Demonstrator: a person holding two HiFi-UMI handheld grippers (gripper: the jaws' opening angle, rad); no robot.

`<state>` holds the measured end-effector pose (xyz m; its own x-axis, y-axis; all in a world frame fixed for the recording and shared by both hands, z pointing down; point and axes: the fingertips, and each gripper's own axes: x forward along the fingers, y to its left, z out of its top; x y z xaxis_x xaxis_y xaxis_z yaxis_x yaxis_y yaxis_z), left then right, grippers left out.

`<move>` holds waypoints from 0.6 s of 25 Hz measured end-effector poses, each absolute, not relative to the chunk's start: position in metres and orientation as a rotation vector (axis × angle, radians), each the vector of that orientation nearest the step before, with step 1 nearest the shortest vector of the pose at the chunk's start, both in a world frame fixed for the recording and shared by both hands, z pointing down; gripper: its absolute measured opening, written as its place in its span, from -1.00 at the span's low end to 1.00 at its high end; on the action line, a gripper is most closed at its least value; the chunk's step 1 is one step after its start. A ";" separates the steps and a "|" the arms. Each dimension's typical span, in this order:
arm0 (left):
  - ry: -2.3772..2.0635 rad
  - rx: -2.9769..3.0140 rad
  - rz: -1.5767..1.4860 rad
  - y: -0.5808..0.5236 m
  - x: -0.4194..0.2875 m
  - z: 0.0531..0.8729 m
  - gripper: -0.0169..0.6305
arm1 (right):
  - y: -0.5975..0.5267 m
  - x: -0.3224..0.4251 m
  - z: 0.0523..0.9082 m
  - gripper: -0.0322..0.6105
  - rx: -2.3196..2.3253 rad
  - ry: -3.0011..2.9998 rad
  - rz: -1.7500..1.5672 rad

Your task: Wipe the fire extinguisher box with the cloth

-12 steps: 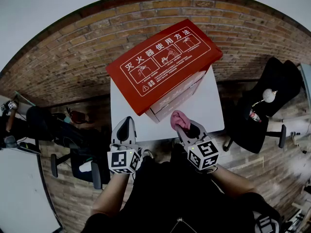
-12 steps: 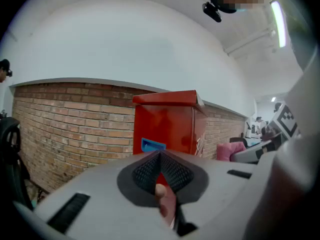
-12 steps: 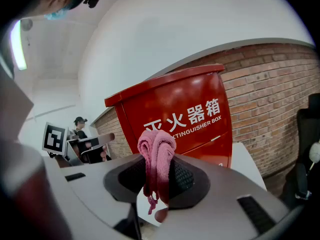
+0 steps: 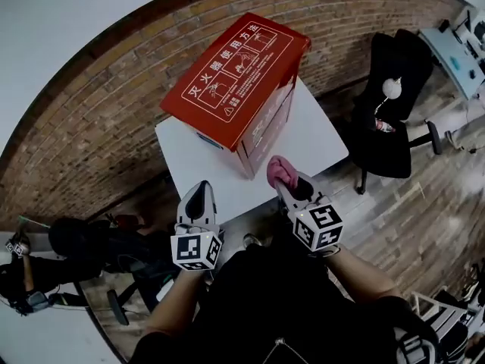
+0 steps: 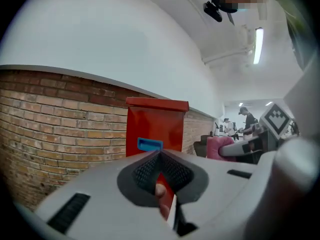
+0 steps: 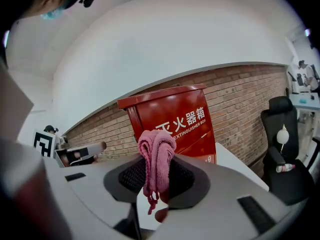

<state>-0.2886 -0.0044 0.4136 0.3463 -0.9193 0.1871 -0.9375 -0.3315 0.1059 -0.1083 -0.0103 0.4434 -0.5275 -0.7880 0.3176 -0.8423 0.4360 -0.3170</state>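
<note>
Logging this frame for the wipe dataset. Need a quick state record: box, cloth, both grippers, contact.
box: red fire extinguisher box, upright on white table
cloth: pink cloth, bunched between the right jaws
right gripper: shut on cloth, held near the box's lower corner
left gripper: jaws together, empty, at the table's near edge
contact: none seen between cloth and box

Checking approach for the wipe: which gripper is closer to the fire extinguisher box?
Right. The right gripper, shut on the cloth, sits just off the near corner of the fire extinguisher box. The left gripper is further back, at the near edge of the table.
</note>
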 end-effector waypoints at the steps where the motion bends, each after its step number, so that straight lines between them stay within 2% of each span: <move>1: -1.668 2.427 0.138 -0.001 -0.291 0.414 -0.86 | -0.006 -0.110 0.444 -0.56 1.480 -2.553 0.709; 8: -1.559 2.504 0.134 0.019 -0.310 0.419 -0.86 | 0.001 -0.128 0.440 -0.56 1.527 -2.617 1.071; 15: -1.494 2.529 0.117 0.033 -0.325 0.423 -0.86 | -0.015 -0.143 0.405 -0.56 1.366 -2.753 1.682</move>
